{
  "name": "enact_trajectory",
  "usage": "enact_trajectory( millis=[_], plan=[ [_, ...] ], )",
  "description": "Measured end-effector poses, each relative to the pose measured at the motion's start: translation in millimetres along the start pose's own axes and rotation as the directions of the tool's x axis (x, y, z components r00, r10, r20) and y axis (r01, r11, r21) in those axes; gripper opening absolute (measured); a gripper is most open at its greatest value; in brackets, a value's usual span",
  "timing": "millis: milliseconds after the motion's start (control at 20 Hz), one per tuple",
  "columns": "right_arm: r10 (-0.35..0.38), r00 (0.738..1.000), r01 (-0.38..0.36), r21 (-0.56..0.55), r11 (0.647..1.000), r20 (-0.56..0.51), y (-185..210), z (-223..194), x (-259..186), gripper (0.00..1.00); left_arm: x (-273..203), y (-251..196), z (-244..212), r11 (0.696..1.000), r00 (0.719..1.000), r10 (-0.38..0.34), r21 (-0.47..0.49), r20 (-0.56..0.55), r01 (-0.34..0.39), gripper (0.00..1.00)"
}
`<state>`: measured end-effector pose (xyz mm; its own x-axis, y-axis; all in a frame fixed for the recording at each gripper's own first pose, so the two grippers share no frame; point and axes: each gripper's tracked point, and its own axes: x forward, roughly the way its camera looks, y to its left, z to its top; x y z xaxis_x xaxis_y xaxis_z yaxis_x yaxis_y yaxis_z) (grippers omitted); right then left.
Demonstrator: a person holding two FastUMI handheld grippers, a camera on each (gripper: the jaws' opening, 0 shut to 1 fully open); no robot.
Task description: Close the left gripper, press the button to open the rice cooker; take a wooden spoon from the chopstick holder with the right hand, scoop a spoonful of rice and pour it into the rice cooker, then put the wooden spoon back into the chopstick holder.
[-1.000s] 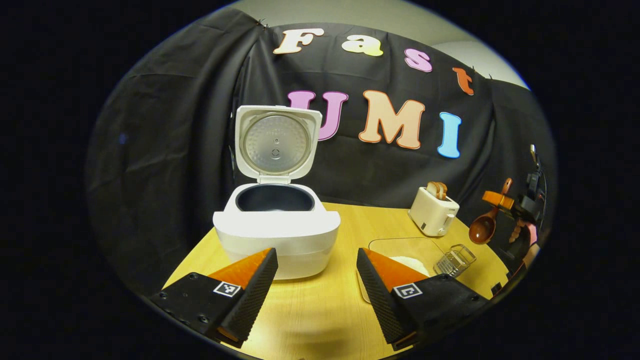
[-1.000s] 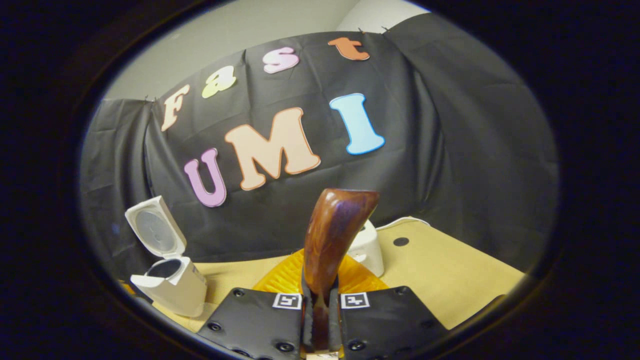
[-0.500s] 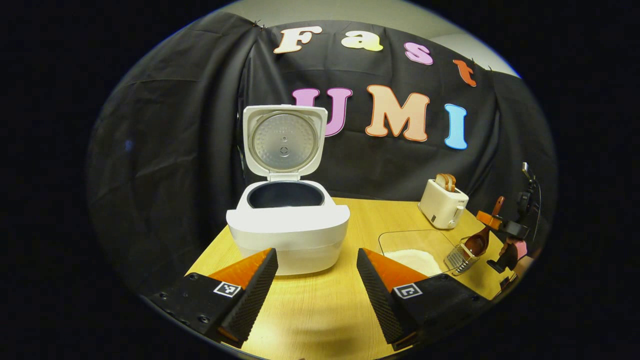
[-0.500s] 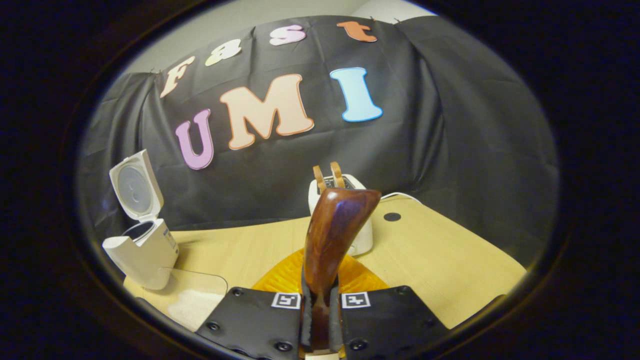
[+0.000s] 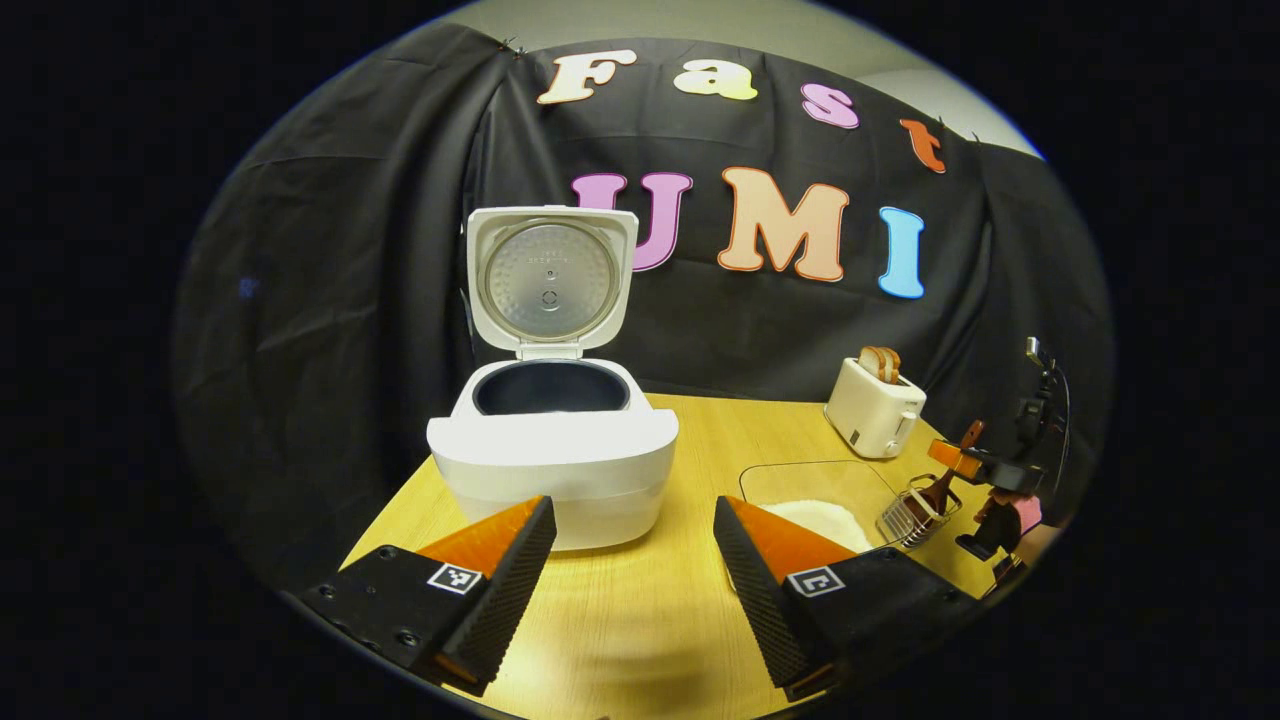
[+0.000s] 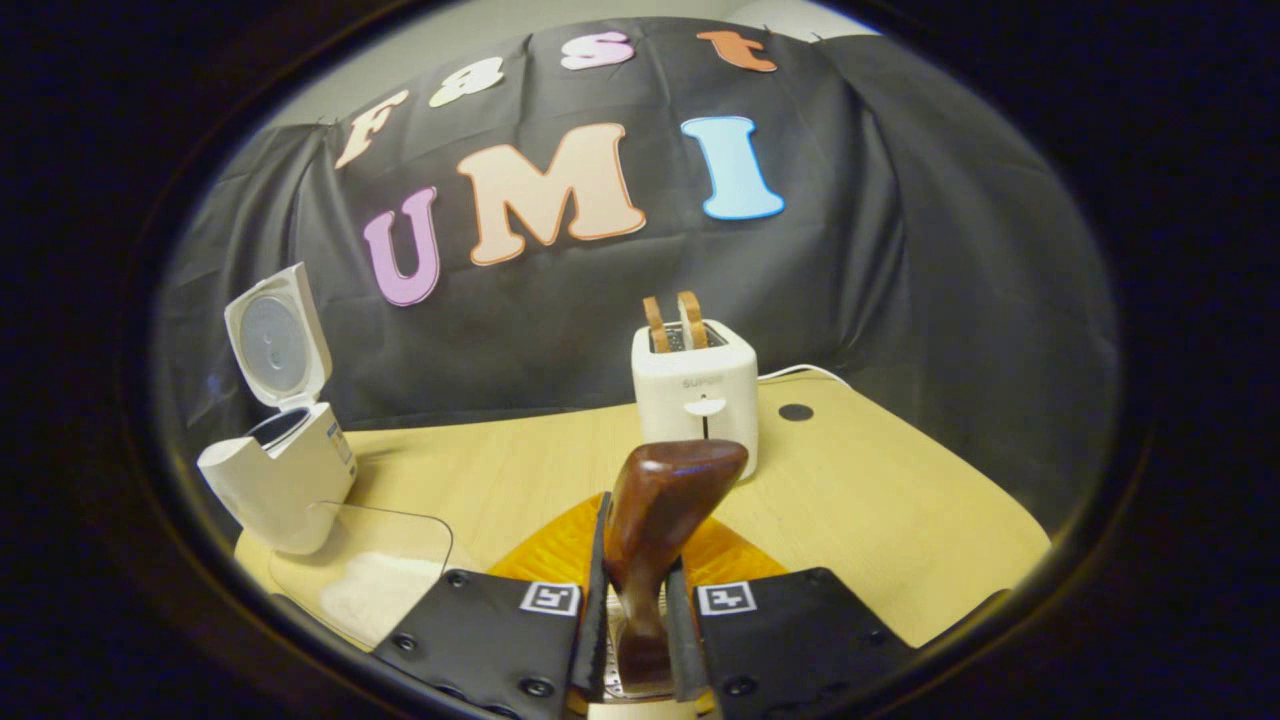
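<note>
**Right gripper clamped on spoon handle, spoon in holder**

Right gripper (image 6: 634,640) has both fingers pressed on the wooden spoon (image 6: 660,500) handle; from the left gripper view the spoon's bowl end sits down in the chopstick holder (image 5: 908,515). Left gripper (image 5: 634,560) hangs wide apart, holding nothing, facing the rice cooker (image 5: 553,455), lid up. Rice dish (image 5: 815,500) just beside the holder.

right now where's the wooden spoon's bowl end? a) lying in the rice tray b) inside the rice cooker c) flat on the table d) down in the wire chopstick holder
d: in the left gripper view the wooden spoon stands bowl-down in the wire chopstick holder, its handle between the right gripper fingers.
</note>
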<state>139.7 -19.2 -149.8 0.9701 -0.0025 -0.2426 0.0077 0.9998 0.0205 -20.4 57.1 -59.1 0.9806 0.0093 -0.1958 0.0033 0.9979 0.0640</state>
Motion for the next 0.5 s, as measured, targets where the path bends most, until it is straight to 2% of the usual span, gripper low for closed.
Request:
enact_trajectory(
  millis=[250,400,500],
  plan=[
    [-0.003,1.000,0.003,0.019,1.000,0.007,-7.4,5.3,-10.1,0.72,0.2,0.1,3.7,1.000,1.000,-0.005,-0.011,0.015,0.005,0.94],
    [-0.033,0.999,0.033,0.015,0.999,-0.014,-18.7,2.5,-23.0,0.99,0.7,0.3,5.8,1.000,1.000,-0.007,-0.021,0.022,0.008,0.94],
    [-0.051,0.999,0.052,0.023,0.998,-0.018,-26.3,3.3,-36.0,0.99,2.5,0.7,12.8,0.999,0.999,-0.011,-0.033,0.038,0.013,0.94]
  ],
)
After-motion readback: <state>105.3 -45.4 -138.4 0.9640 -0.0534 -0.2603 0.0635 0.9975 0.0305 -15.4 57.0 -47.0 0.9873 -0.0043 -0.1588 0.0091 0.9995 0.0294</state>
